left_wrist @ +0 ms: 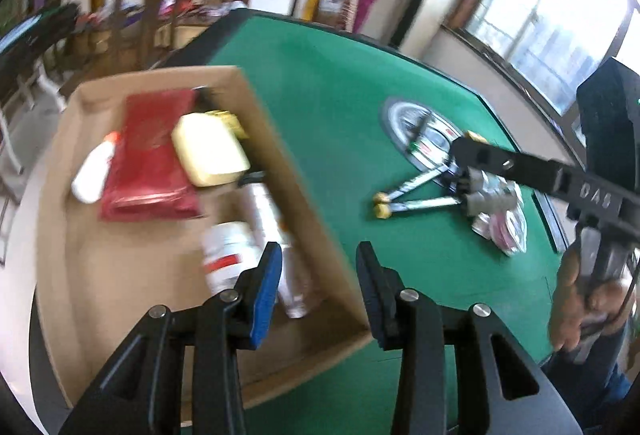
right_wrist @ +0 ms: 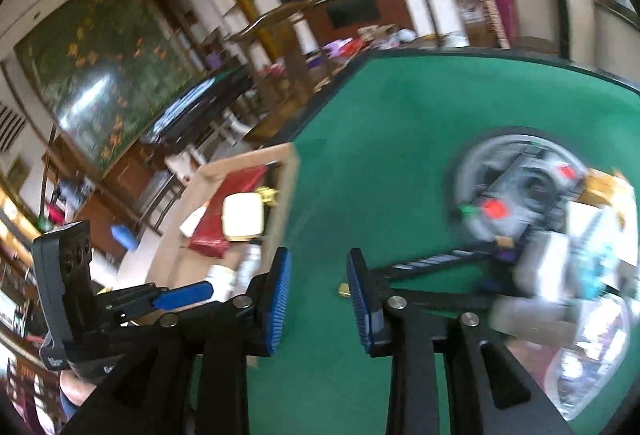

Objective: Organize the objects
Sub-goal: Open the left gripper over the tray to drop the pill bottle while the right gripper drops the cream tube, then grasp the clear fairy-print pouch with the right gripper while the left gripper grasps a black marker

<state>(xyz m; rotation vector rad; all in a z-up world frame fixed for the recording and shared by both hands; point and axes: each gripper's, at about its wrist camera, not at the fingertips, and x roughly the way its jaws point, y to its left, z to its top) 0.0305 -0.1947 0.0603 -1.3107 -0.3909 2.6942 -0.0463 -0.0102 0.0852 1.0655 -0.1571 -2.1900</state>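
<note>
With both the left gripper (left_wrist: pixel 318 275) and right gripper (right_wrist: pixel 318 295) released and empty, aim the right one squarely at the loose pens (left_wrist: pixel 416 191) lying at three o'clock of the cardboard box (left_wrist: pixel 304 195) on the bench (left_wrist: pixel 340 95).

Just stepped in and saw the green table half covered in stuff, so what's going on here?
A person is tidying loose items off a green felt table into an open cardboard box, holding a two-finger gripper in each hand. The box already holds a red pouch, a pale yellow block and white bottles. The left gripper is over the box's near corner, jaws open and empty. The right gripper, also empty, points toward the remaining pile of packets.
</note>
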